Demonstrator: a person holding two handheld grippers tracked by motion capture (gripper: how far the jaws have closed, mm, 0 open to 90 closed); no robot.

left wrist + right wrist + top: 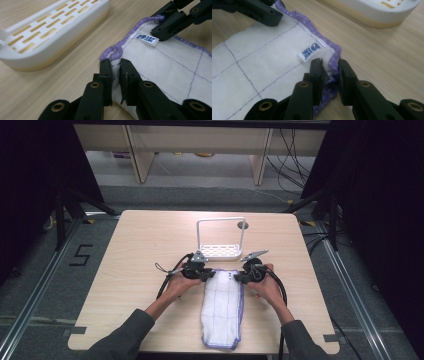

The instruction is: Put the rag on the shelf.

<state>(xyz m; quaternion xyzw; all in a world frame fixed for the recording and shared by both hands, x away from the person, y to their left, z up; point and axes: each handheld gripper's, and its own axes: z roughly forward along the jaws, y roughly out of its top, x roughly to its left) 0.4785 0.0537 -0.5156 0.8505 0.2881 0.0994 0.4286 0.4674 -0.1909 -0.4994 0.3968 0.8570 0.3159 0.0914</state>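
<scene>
Left gripper (pixel 115 68): is pinching one far corner of the cloth (pixel 222 307).
Right gripper (pixel 330 67): is pinching the other corner.
Rack (pixel 220 251): is standing just beyond the fingertips.

The cloth (pixel 172 65) looked soft, matt woven cotton, white with purple stitched edging and a small glossy label (pixel 310 52). The rack (pixel 50 32) read as smooth white plastic, perhaps slightly satin. The table (pixel 150 245) showed matt pale wood grain.

White rack (pixel 220 251) (slotted base) on table (pixel 145 270)
</scene>
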